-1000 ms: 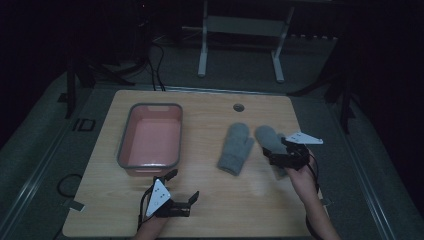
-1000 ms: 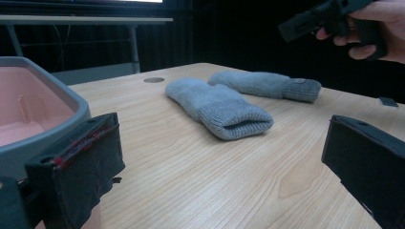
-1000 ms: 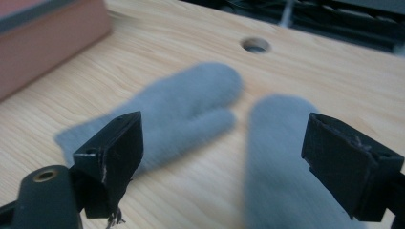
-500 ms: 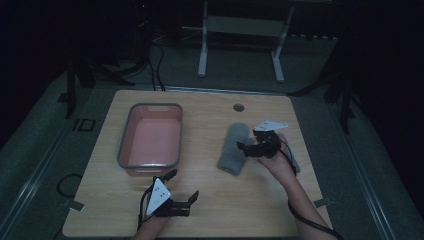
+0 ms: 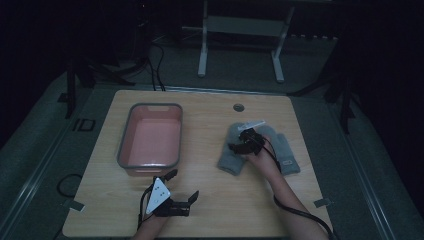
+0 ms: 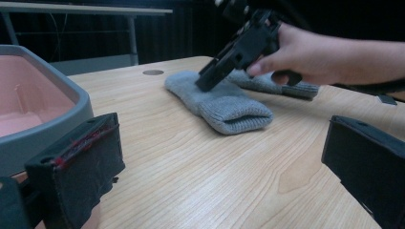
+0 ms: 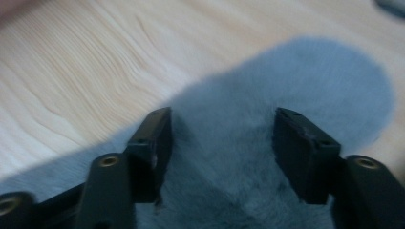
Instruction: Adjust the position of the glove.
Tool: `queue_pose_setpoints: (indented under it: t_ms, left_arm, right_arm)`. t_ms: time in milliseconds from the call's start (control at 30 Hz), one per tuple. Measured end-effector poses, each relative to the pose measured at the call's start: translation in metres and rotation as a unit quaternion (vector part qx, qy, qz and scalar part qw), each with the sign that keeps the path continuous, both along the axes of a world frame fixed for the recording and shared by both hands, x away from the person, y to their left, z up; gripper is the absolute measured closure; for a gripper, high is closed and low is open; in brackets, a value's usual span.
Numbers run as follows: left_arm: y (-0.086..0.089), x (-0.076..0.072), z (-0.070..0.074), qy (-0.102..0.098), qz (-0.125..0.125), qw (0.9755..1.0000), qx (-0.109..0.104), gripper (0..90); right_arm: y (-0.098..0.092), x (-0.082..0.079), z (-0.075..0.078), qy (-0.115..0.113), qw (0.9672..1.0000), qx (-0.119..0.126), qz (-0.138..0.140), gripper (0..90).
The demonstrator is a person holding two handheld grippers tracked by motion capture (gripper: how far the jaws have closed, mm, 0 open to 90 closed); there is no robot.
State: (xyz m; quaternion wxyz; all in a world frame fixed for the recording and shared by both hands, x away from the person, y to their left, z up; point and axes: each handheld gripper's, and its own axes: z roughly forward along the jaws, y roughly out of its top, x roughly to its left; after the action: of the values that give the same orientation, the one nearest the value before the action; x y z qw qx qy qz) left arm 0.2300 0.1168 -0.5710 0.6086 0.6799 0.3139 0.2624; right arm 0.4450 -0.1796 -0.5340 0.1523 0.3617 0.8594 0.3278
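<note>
Two grey knitted mittens [image 5: 235, 155] are laid flat, side by side, on the wooden table [image 5: 210, 200], right of centre.

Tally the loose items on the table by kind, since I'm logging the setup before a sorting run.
Grey knit mittens: 2 (one under the right hand-held gripper, one beside it)
Pink tub with grey rim: 1
Total: 3

Your high view looks forward and down over the whole surface [image 5: 260, 200]. Left gripper view sits low, looking level between its jaws. Right gripper view is close, looking down. All three share the grey mitten [image 6: 224, 102].
</note>
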Motion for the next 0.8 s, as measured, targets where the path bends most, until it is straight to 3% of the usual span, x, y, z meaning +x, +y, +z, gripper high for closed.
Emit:
queue_pose_setpoints:
  t_ms: [67,200,433,667,800]
  left_arm:
    - [0.000,0.000,0.000,0.001,-0.001,1.0000,0.001,0.4]
    - [0.000,0.000,0.000,0.000,-0.001,1.0000,-0.001,0.4]
    - [0.000,0.000,0.000,0.002,-0.002,1.0000,-0.001,0.4]
    - [0.000,0.000,0.000,0.002,-0.002,1.0000,0.000,0.4]
    - [0.000,0.000,0.000,0.000,-0.002,1.0000,-0.001,0.4]
  right_arm:
    - [0.001,0.001,-0.007,-0.003,0.9999,-0.015,-0.001,44.4]
    - [0.002,-0.001,-0.009,-0.015,0.9996,-0.022,0.002,58.3]
    - [-0.001,-0.001,-0.005,-0.008,0.9996,-0.001,0.028,81.7]
    - [0.013,-0.018,0.020,-0.020,0.9956,0.002,0.091,82.7]
    - [0.024,-0.031,0.033,-0.024,0.9914,0.003,0.129,82.6]
